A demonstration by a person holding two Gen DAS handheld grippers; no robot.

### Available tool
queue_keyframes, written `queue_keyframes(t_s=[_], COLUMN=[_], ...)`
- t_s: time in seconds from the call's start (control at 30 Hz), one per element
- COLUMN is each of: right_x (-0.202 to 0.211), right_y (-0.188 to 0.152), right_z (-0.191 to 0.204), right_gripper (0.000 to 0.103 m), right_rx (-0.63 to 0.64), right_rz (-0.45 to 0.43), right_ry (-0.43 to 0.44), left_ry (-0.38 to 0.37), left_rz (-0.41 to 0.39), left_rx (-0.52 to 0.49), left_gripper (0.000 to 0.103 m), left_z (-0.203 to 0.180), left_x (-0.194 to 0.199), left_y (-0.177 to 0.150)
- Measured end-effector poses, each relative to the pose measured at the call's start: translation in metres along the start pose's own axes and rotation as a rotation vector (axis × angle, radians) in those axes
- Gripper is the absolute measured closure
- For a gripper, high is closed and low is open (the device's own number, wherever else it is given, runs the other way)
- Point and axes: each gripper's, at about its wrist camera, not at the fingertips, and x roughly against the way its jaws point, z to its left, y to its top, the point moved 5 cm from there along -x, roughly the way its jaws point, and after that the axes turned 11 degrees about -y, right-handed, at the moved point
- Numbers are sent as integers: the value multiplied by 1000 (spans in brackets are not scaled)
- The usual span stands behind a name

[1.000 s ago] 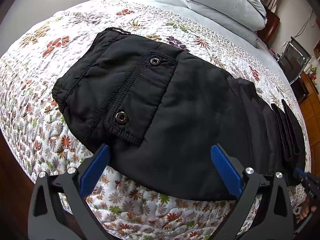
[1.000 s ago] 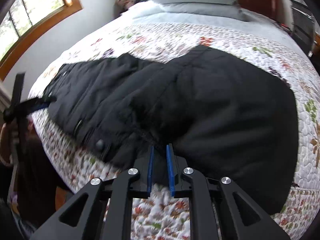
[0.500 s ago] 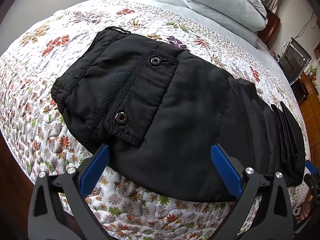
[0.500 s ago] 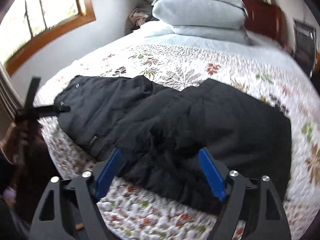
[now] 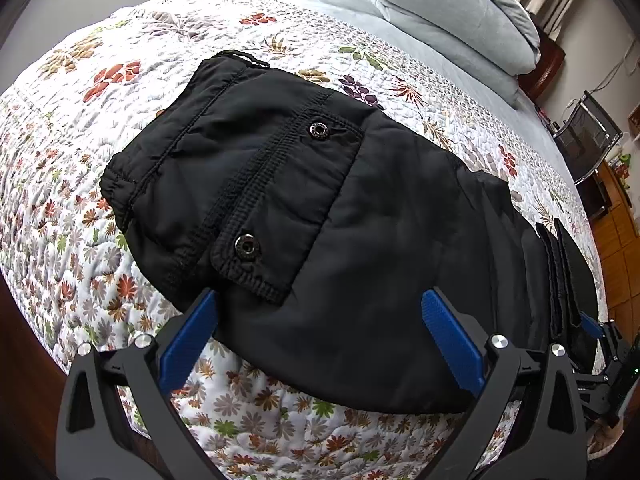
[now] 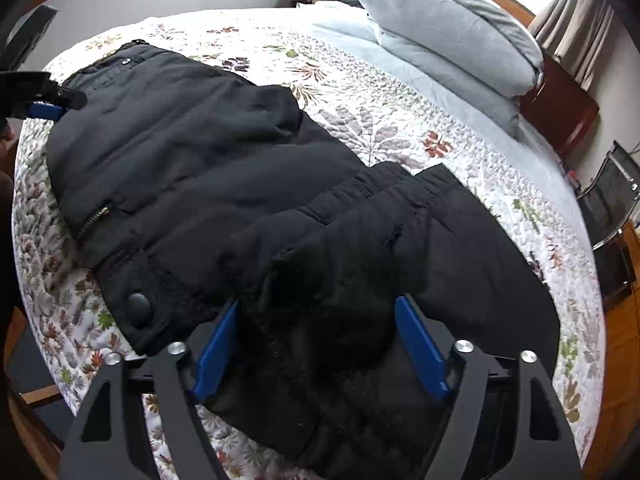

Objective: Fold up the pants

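Black padded pants (image 5: pixel 360 220) lie lengthwise on the floral quilt (image 5: pixel 80 128), waistband and snap pocket at the left, legs running to the right. My left gripper (image 5: pixel 320 332) is open and empty at the near edge by the pocket. In the right wrist view the pants (image 6: pixel 240 168) show folded cuffs at the near end. My right gripper (image 6: pixel 320 344) is open, its blue fingers (image 6: pixel 420 348) straddling the cuff end without pinching it. The right gripper also shows at the far right of the left wrist view (image 5: pixel 592 328).
Two grey pillows (image 5: pixel 452 12) are stacked at the head of the bed. A dark wooden headboard (image 6: pixel 560 108) stands behind them. A metal-framed chair (image 5: pixel 588 140) and a wooden cabinet (image 5: pixel 620 232) stand beside the bed at the right. The bed's near edge drops off below the grippers.
My right gripper opened, letting go of the cuff end, pulled back, then moved in low over the cuffs. The left gripper stayed still and open.
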Motion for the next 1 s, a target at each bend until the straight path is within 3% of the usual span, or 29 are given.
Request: queue_keyframes(t_s=[0.13, 0.23, 0.4, 0.5, 0.87, 0.93, 1.0], right_x=[2, 12, 36, 42, 35, 34, 35], right_y=[3, 2, -7, -17, -24, -26, -27], right_z=[-12, -21, -9, 5, 15, 17, 20], right_gripper=[74, 82, 83, 83, 82, 76, 62], right_rx=[-81, -131, -65, 1, 41, 41, 61], right_rz=[5, -15, -40, -31, -21, -19, -16], right_ry=[81, 126, 192, 167, 145, 151, 161], left_ry=[6, 12, 16, 14, 0, -11, -24], left_rz=[0, 0, -2, -4, -12, -19, -33], left_rx=[-10, -20, -25, -20, 7, 25, 56], left_gripper=[3, 3, 3, 3, 3, 3, 3], left_z=[-1, -1, -2, -2, 0, 1, 4], left_x=[-2, -3, -4, -3, 4, 8, 15], left_y=[-1, -2, -2, -3, -3, -3, -4])
